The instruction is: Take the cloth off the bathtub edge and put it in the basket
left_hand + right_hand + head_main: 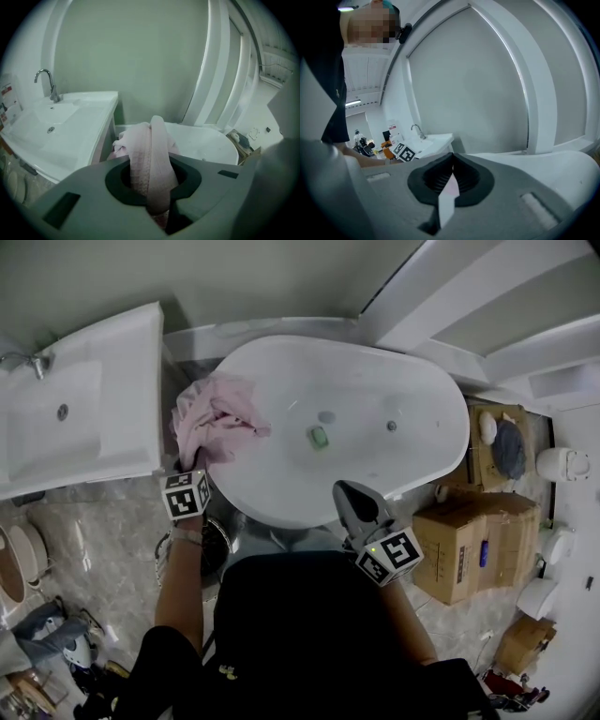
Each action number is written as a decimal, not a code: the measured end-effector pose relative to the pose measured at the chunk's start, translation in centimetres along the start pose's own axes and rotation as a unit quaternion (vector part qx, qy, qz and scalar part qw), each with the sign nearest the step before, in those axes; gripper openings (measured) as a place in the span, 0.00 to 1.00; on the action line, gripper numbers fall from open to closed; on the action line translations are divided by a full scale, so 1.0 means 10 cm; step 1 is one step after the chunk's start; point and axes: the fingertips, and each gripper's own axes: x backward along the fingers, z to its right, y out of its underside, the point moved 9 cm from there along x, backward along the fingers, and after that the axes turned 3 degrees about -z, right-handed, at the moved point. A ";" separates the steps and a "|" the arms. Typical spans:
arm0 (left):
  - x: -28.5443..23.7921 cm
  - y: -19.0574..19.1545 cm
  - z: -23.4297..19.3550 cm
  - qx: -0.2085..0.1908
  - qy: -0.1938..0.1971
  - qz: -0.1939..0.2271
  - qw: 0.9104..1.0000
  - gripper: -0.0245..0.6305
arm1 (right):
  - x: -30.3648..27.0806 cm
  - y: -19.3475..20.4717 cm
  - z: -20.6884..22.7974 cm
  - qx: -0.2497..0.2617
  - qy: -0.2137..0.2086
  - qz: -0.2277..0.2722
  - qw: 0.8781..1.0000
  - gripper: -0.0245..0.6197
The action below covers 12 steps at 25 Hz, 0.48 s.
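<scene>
A pink cloth (pixel 217 418) is bunched at the left end of the white bathtub (pixel 441 460). My left gripper (pixel 194 465) is shut on the cloth. In the left gripper view a thick fold of the cloth (pixel 150 150) runs up between the jaws of the left gripper (pixel 152 187), with the rest hanging beyond them over the tub (pixel 211 140). My right gripper (pixel 343 489) hovers at the tub's near rim, shut and empty; its jaws meet in the right gripper view (pixel 452 157). A dark round basket (pixel 220 542) sits on the floor under my left forearm, partly hidden.
A white washbasin (pixel 84 409) with a tap (pixel 49 84) stands left of the tub. A green soap (pixel 319 437) lies inside the tub. Cardboard boxes (pixel 478 540) and white fittings (pixel 562 463) crowd the floor on the right. Clutter lies at the bottom left (pixel 47 634).
</scene>
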 end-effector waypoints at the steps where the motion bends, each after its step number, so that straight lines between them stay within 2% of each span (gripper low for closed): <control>1: 0.08 -0.02 0.03 -0.001 0.002 0.003 1.000 0.17 | -0.01 -0.02 -0.02 0.001 -0.005 0.003 1.000 0.03; 12: 1.04 -0.08 0.30 0.000 0.021 0.038 0.999 0.17 | -0.11 -0.18 -0.21 0.013 -0.058 0.031 0.998 0.03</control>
